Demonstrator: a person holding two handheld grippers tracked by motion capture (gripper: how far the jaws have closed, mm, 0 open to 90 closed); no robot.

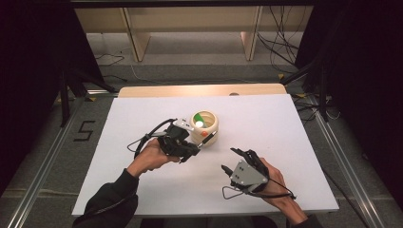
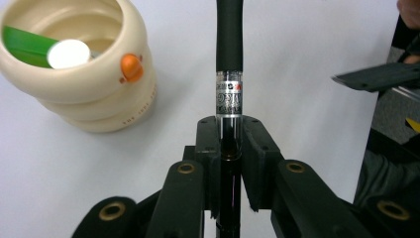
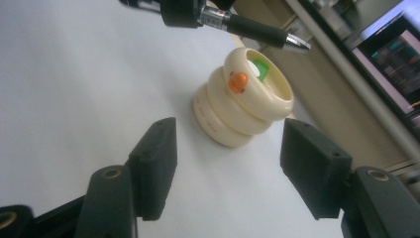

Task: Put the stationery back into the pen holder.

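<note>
The left gripper (image 2: 230, 148) pinches a pen (image 2: 229, 59) and holds it in the air just beside the cream holder (image 2: 94, 94). The right gripper (image 3: 225, 173) waits with jaws spread. I judge the next move needs tipping the pen down into the holder's opening

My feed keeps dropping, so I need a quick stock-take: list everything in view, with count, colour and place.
pen: 1, black grip, clear barrel, clamped in the left hand-held gripper beside the holder
pen holder: 1, cream ringed cup with orange knob, mid-table
green item: 1, green with white round end, inside the holder
table cover: 1, white, over a wooden tabletop
left hand-held gripper: 1, black, shut on the pen
right hand-held gripper: 1, black, jaws apart, holding nothing, near the table's front right
</note>
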